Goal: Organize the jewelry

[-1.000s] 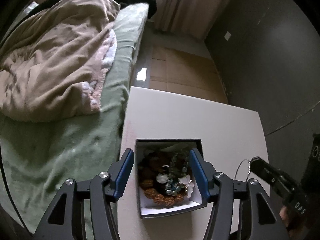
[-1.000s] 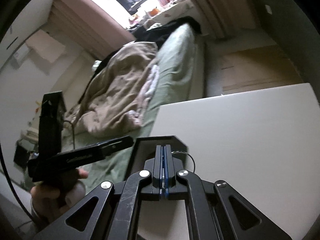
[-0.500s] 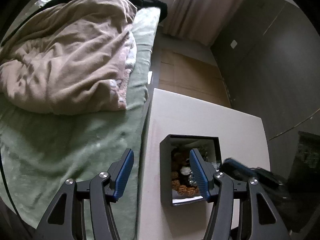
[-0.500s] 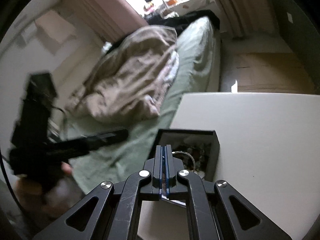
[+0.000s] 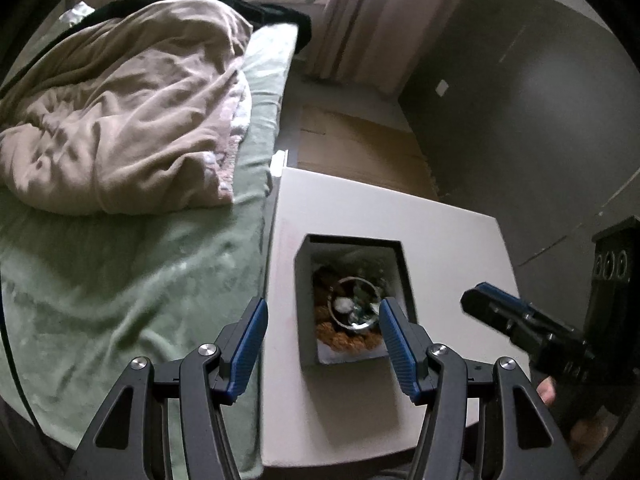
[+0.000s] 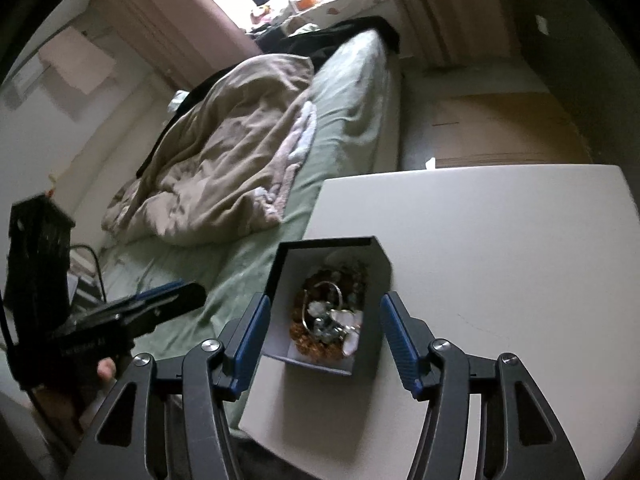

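A small dark box [image 5: 303,300] with a white lining stands on the white table [image 5: 440,240], near its bed-side edge. It holds brown bead bracelets [image 5: 340,338], pale stones and a thin silver bangle [image 5: 352,279] lying on top. My left gripper [image 5: 323,308] hovers open above the box's near left part, with nothing held. My right gripper [image 6: 325,304] hangs over the box [image 6: 372,248] with its jaws opening and no pad touching anything. The bangle [image 6: 306,308] rests on the jewelry below it. Each view shows the other gripper off to the side: the right one [image 5: 480,300], the left one [image 6: 176,296].
A bed [image 5: 120,280] with a green sheet and a rumpled beige blanket [image 5: 120,120] runs along the table's left edge. Cardboard sheets [image 5: 360,148] cover the floor beyond the table. A dark wall [image 5: 520,120] stands at the right. A hand [image 6: 106,368] holds the left gripper.
My right gripper was shut on the silver bangle beside the box; it has come over the box, its jaws have parted, and the bangle now lies inside. My left gripper has drifted aside toward the bed.
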The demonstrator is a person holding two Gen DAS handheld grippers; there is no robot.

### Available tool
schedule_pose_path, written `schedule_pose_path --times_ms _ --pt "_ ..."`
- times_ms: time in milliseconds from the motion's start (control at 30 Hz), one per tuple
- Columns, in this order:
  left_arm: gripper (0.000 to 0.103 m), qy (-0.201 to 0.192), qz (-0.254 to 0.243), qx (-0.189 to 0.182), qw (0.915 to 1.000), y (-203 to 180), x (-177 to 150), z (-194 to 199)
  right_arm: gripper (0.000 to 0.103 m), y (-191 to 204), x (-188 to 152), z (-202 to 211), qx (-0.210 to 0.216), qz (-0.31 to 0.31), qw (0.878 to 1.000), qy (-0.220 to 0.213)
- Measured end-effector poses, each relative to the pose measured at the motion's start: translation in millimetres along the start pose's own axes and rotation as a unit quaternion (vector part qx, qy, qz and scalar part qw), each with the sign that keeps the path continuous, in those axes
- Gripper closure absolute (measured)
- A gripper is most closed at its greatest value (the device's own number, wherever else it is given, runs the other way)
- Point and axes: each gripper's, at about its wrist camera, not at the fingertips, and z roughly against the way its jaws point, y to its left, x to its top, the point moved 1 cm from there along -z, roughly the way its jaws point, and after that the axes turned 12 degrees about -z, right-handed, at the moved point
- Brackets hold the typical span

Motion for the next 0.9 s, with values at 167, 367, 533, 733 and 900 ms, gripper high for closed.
schedule_pose_path --times_ms 167,367,533,733,900 --pt "0.044 -0.028 -0.010 -0.005 0.9995 -17.5 -10.2 23.8 0.045 1.0 -9.4 46.5 -0.029 -0.003 0.999 -0.038" --pt "0.044 -0.055 -0.031 -0.017 0.9978 -43.8 -28.0 55.5 0.045 -4.1 -32.0 94.6 -0.074 0.004 0.994 -0.075" --pt "0.028 -0.090 -0.048 -0.010 0.9947 -61.9 -47.8 82.0 0.045 -16.2 -53.8 124.4 -0.125 -0.001 0.984 -0.124" --pt "0.021 -0.114 -0.094 0.006 0.9889 -91.1 -69.9 106.9 0.045 -26.3 -78.1 141.3 -0.147 -0.022 0.981 -0.127" --pt "0.010 -0.135 -0.129 0.017 0.9822 -107.9 -87.7 127.5 0.044 -25.0 -103.7 160.0 -0.162 -0.030 0.977 -0.137"
